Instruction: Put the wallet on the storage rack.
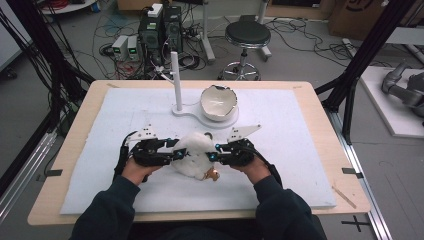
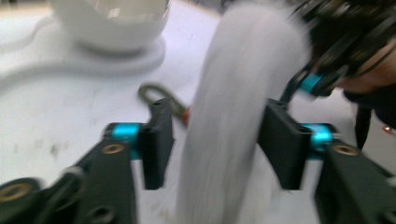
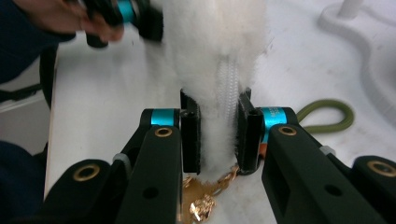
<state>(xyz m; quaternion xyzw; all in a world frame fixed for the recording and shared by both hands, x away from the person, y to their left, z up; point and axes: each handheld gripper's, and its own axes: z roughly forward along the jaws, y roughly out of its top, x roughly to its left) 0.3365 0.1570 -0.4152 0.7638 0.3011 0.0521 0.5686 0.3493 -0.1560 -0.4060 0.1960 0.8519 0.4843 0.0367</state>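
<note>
Tabletop (image 1: 300,165), white-padded: fluffy white pouch (image 1: 196,152) pinched at zip edge in right gripper (image 3: 219,135) jaws, straddled unclamped by left gripper (image 2: 215,140) jaws; opening apparently barely begun.

A pale wooden bench (image 1: 320,150) stands on a grey floor (image 1: 310,55), topped by a white foam sheet (image 1: 290,165). At twelve o'clock beyond the bench, two dark computer towers (image 1: 161,31) sit amid a tangle of cables (image 1: 120,25), with small grey boxes (image 1: 125,47) just beside them at their nine o'clock. Toward one o'clock stands a round black stool (image 1: 247,35) on a chrome base. Black frame posts (image 1: 367,50) rise at three o'clock and at nine o'clock. Cardboard boxes (image 1: 350,15) lie far back at two o'clock.
</note>
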